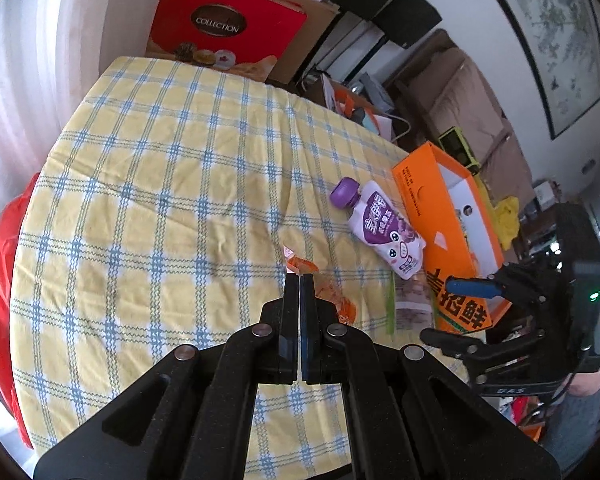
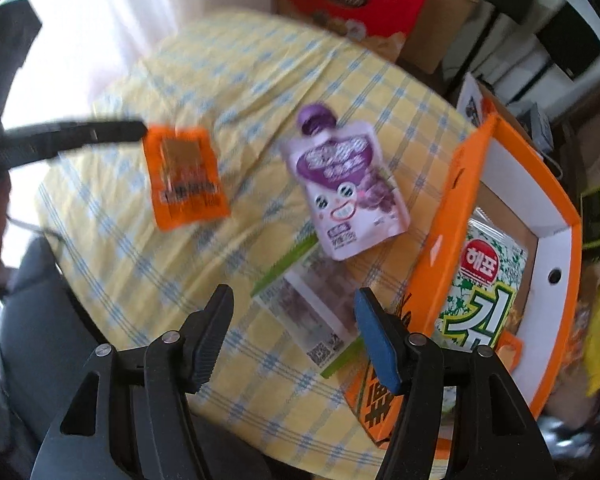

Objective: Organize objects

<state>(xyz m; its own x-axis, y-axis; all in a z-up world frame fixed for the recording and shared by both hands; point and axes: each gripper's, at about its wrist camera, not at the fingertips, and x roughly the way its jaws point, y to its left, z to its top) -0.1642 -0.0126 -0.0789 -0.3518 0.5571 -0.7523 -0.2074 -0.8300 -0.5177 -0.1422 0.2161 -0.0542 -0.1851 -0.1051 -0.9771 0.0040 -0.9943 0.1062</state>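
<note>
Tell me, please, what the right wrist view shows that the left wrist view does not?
Only the right wrist view shows inside the orange box, where a green and white snack bag lies. It also shows the flat front of the orange packet, lifted off the yellow checked cloth by the shut left tongs.

Only the left wrist view shows the framed picture on the wall and the brown sofa.

Both show the purple pouch, the green-edged packet beside the box, the red box and the open right tongs.
</note>
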